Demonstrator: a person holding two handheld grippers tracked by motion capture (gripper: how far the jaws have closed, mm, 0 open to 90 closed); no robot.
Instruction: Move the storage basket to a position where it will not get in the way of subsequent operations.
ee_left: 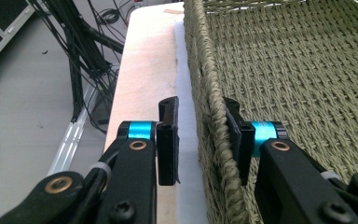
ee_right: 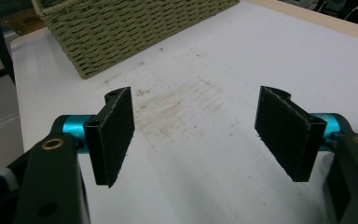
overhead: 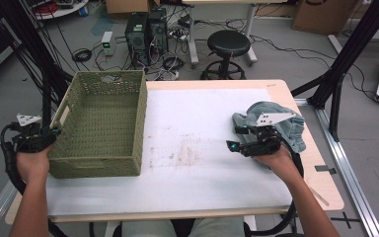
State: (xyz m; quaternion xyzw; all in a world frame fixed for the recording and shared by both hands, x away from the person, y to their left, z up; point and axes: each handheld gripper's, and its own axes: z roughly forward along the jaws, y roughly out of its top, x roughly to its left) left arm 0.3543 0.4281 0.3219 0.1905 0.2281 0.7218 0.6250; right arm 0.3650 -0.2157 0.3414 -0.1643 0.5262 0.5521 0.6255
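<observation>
Two grippers are seen from the high view: the left gripper (overhead: 54,132) at the left wall of the olive-green woven rectangular basket (overhead: 103,126), the right gripper (overhead: 231,138) beside a crumpled grey-blue cloth (overhead: 276,118). From the left gripper view, the basket rim (ee_left: 214,121) is straddled; the inner jaw touches it, a gap is left outside, not clenched. From the right gripper view, released jaws stand wide above the white-covered surface (ee_right: 191,116), basket (ee_right: 121,28) beyond.

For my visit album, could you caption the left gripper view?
Left claw straddling the rim of a green woven basket, one pad inside, one outside with a gap.
</observation>
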